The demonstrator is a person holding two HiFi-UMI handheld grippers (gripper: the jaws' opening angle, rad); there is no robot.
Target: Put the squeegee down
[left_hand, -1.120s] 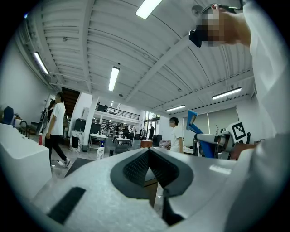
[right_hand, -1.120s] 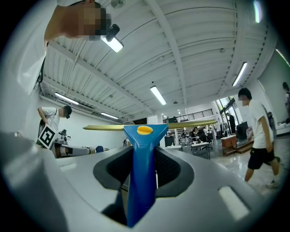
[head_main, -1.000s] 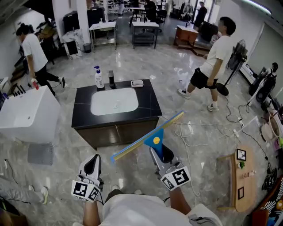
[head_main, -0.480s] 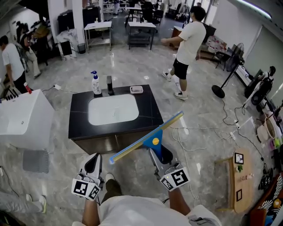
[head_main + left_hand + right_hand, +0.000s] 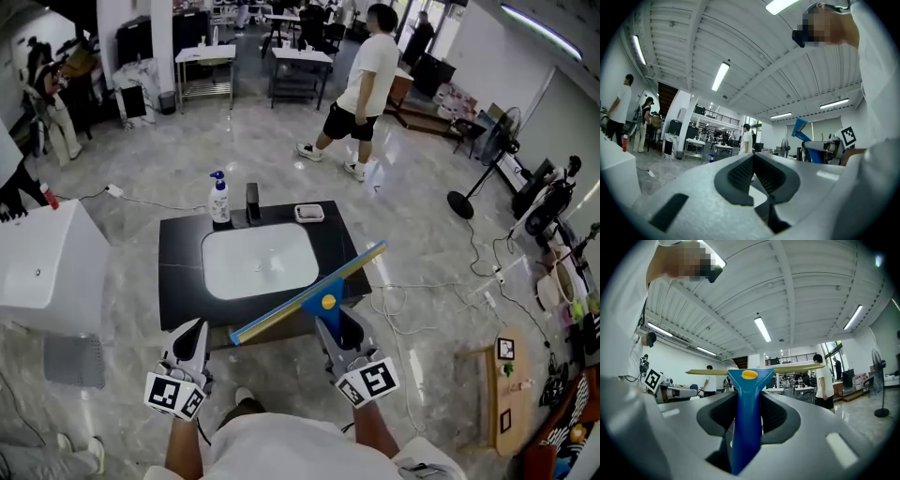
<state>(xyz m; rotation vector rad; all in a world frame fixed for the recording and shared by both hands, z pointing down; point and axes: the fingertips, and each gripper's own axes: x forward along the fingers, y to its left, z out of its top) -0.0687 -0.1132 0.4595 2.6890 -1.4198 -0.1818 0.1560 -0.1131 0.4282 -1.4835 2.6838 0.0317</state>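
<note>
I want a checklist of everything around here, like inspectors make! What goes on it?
Surface: black countertop with a white sink basin set in it.
Job's things: squeegee, blue handle and yellow blade, held up in front of the countertop.
Clutter: soap bottle, faucet and soap dish along the back edge.
Grippers: right gripper shut on the squeegee's handle; left gripper shut, empty.
Cables: white cables looped on the floor right of the countertop.
Surroundings: person in a white shirt mid-stride behind; standing fan at right; white tub-like unit at left.
</note>
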